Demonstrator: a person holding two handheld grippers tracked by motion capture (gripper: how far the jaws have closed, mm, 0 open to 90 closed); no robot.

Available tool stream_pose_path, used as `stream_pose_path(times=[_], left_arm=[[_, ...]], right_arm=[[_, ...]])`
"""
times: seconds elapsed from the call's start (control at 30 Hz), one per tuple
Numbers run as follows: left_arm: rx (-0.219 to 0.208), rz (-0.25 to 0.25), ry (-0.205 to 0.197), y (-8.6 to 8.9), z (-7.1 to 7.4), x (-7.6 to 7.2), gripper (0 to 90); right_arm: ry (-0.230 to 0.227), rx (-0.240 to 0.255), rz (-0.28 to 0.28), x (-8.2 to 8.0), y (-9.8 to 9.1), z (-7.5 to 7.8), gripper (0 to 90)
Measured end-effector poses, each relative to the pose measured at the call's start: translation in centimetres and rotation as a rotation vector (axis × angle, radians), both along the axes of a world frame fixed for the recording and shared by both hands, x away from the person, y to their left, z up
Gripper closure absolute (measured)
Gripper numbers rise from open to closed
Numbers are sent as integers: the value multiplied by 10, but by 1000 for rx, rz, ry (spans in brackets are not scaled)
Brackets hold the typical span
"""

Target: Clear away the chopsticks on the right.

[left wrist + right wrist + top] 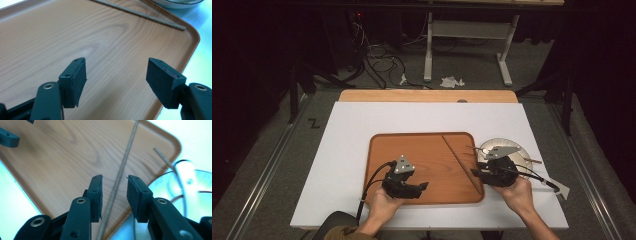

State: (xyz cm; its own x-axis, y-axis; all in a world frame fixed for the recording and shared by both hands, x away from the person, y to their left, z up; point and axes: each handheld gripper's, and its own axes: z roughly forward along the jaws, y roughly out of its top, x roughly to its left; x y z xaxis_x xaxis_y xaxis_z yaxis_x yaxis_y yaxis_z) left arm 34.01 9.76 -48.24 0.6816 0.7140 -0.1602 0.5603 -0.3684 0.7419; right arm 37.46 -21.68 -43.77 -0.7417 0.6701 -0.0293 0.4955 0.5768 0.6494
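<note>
Two handheld grippers work over a white table (337,150) that carries a wooden tray (412,145). A thin wooden chopstick (460,161) lies slantwise on the right part of the tray, running from near the far rim down toward the near right corner. Just beside the tray's right edge sits a white plate (519,146), with a second chopstick (534,161) resting across it.

Seen from above, the left gripper (422,186) rests over the near left part of the tray, held in the person's left hand (384,202). Its own view shows the jaws standing wide apart above bare wood, with nothing between them and the chopstick lying well off toward the far edge.

The right gripper (474,172) sits at the tray's near right corner, held in the right hand (517,192), partly over the plate. In its own view the jaws stand about half open on either side of the chopstick (120,177), which passes through the gap; the pads do not press on it. The plate (165,185) shows at the right of that view.
</note>
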Motion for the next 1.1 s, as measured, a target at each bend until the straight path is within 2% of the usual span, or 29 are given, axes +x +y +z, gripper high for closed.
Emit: stream_pose_path(times=[0.13, 0.27, 0.43, 0.63, 0.9, 1.1], left_arm=[[-3, 3, 2, 0, 0, 1, 326], [5, -3, 1, 0, 0, 0, 326], [-3, 3, 3, 0, 0, 1, 326], [8, -2, 3, 0, 0, 1, 326], [8, -2, 5, 0, -1, 1, 326], [9, 0, 6, 0, -1, 1, 326]], right_arm=[[-21, 23, -11, 1, -9, 8, 651], [-46, 5, -15, 4, -19, 19, 650], [-63, 2, -45, 8, -34, 31, 659], [-85, -5, -87, 17, -56, 43, 683], [-103, -19, -145, 33, -84, 50, 722], [-89, -14, -193, 42, -102, 50, 726]])
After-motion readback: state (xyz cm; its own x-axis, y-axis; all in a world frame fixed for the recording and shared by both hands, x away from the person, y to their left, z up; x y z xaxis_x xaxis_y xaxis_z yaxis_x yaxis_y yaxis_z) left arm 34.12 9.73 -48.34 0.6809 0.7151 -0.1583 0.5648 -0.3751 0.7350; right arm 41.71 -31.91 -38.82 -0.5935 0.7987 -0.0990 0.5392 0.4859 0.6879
